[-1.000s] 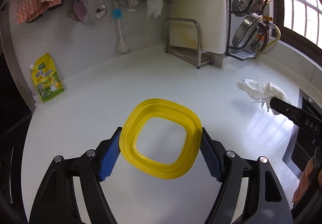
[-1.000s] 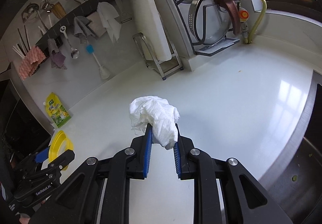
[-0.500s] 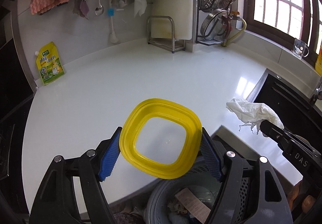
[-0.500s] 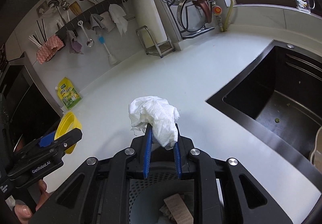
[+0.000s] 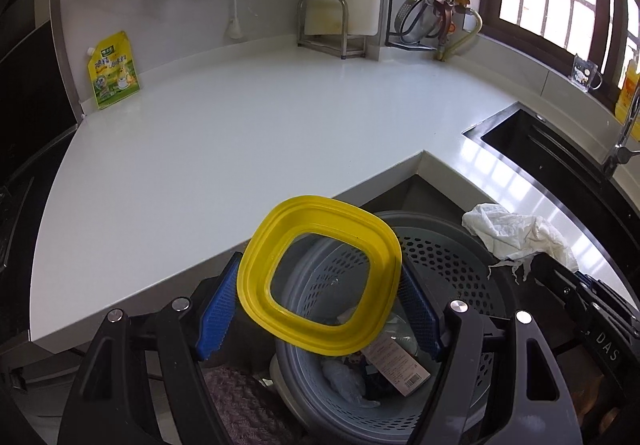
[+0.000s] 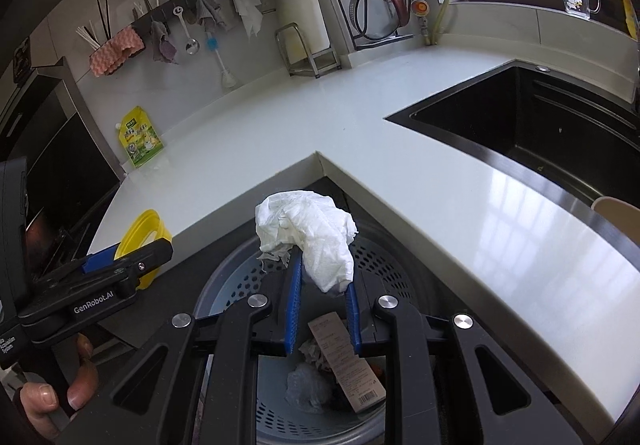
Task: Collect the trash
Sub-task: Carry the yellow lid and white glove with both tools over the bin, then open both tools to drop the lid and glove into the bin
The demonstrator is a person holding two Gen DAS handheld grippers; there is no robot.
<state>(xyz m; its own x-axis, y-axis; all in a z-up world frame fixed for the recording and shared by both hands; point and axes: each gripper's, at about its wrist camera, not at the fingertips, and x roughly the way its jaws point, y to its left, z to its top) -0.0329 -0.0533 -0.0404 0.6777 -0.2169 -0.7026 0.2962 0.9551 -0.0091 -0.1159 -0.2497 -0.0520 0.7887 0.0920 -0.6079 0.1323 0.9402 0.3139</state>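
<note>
My left gripper (image 5: pixel 320 289) is shut on a yellow square plastic ring lid (image 5: pixel 276 245) and holds it over the grey perforated trash basket (image 5: pixel 452 249). My right gripper (image 6: pixel 322 277) is shut on a crumpled white paper towel (image 6: pixel 312 229), also above the basket (image 6: pixel 240 277). The towel also shows at the right of the left wrist view (image 5: pixel 516 233). The yellow lid (image 6: pixel 138 229) and the left gripper show at the left of the right wrist view. The basket holds a receipt (image 6: pixel 348 357) and crumpled plastic (image 6: pixel 308 385).
The white L-shaped counter (image 5: pixel 240 133) wraps around the basket. A black sink (image 6: pixel 540 125) is sunk in at the right. A yellow-green pouch (image 5: pixel 112 73) leans on the back wall. A metal rack (image 5: pixel 324 25), hung utensils and pot lids line the back.
Both grippers have drawn back from over the counter to above the trash basket, still holding the lid and the towel. The basket has come fully into view below them.
</note>
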